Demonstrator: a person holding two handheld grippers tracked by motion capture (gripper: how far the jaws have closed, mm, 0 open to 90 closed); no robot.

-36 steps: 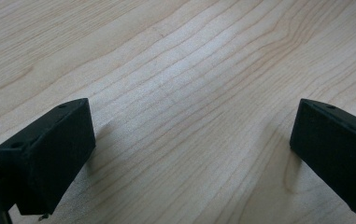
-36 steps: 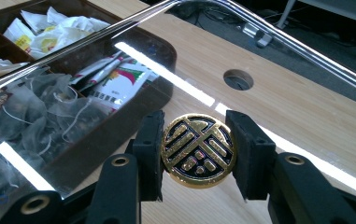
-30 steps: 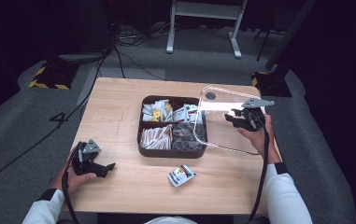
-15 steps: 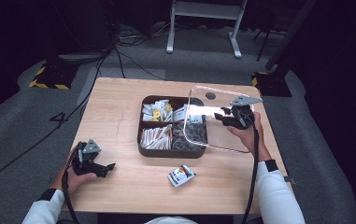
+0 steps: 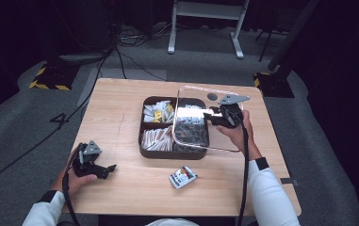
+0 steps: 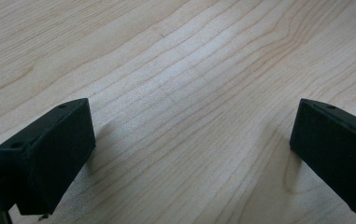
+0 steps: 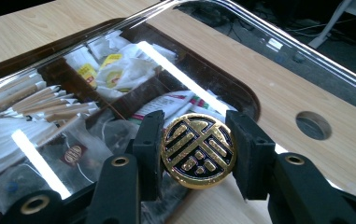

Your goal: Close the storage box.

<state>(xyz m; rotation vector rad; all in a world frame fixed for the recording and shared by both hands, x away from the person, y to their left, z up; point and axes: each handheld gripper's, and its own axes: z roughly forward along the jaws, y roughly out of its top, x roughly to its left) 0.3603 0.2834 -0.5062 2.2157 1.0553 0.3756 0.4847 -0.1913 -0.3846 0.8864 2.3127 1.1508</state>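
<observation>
My right tongs pinching gold knob of clear lid, lid tilted above brown compartment tray mid-worktop, my left tongs spread, resting on bare wood.

A small packet lies on the wooden table

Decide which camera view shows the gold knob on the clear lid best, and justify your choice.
The right gripper view: the gold knob sits close up between the right gripper jaws, pattern sharp. In the high view the clear lid is plain, but its knob is hidden behind the gripper. The left gripper view faces bare table.
</observation>
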